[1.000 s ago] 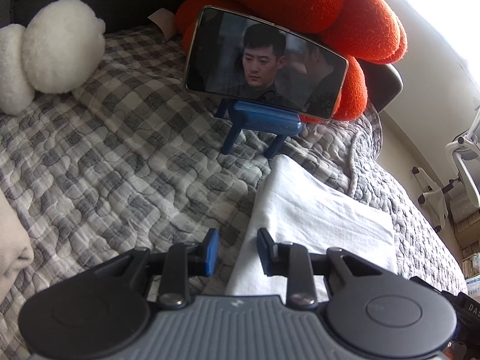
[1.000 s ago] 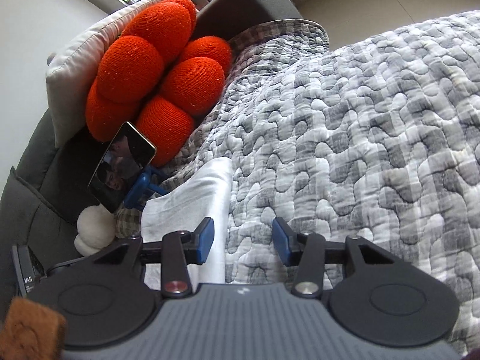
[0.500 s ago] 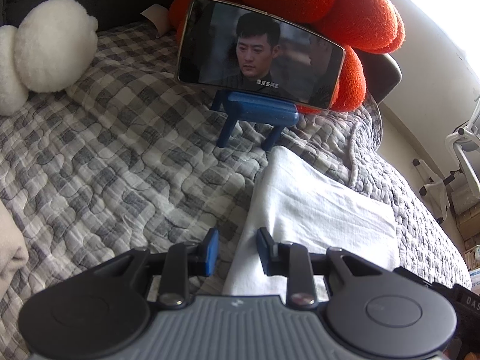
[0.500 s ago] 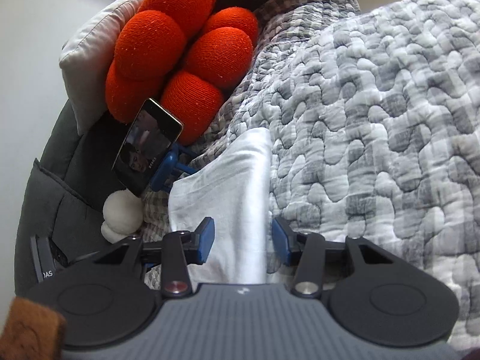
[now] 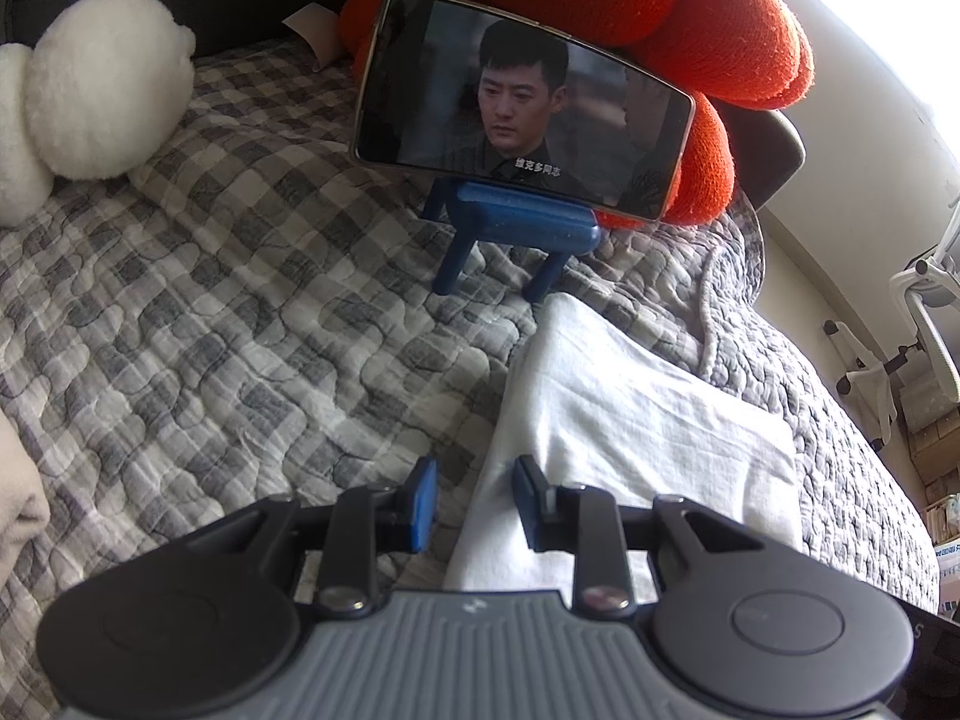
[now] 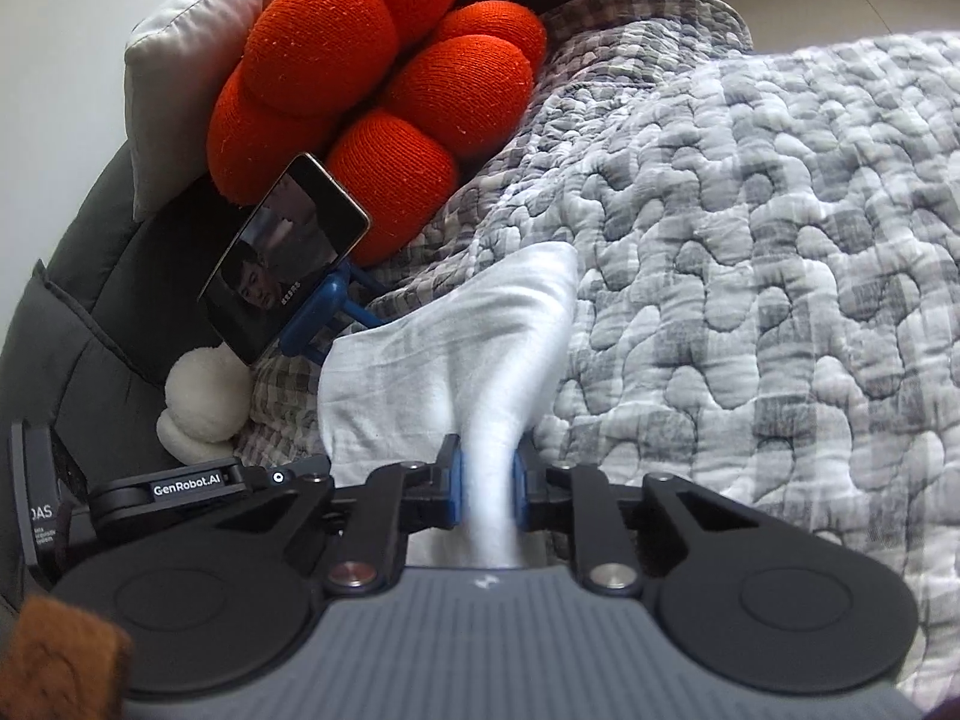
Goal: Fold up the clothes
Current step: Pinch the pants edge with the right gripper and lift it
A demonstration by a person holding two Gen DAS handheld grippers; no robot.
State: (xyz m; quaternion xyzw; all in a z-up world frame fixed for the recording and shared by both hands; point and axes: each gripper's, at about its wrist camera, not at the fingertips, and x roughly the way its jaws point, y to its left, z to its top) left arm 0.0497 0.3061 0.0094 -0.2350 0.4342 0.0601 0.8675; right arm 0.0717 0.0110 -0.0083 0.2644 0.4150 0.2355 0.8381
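Note:
A folded white cloth (image 5: 630, 414) lies on the grey checked quilt (image 5: 210, 312), just in front of the phone stand. My left gripper (image 5: 475, 501) hangs over the cloth's near left edge. Its blue pads stand apart and the edge runs between them without being pressed. In the right wrist view the same white cloth (image 6: 450, 348) is bunched into a ridge. My right gripper (image 6: 486, 492) is closing on that ridge, and its pads pinch the fabric from both sides.
A phone (image 5: 522, 102) playing a video stands on a blue stand (image 5: 516, 222) against an orange knotted cushion (image 5: 660, 18). A white plush (image 5: 102, 102) sits at the far left, with beige fabric (image 5: 15, 498) at the near left edge. An office chair (image 5: 924, 330) stands beyond the bed.
My right gripper slid over the white cloth's edge and its jaws narrowed until they pinched the fabric into a ridge. The left gripper stayed where it was, with the same gap.

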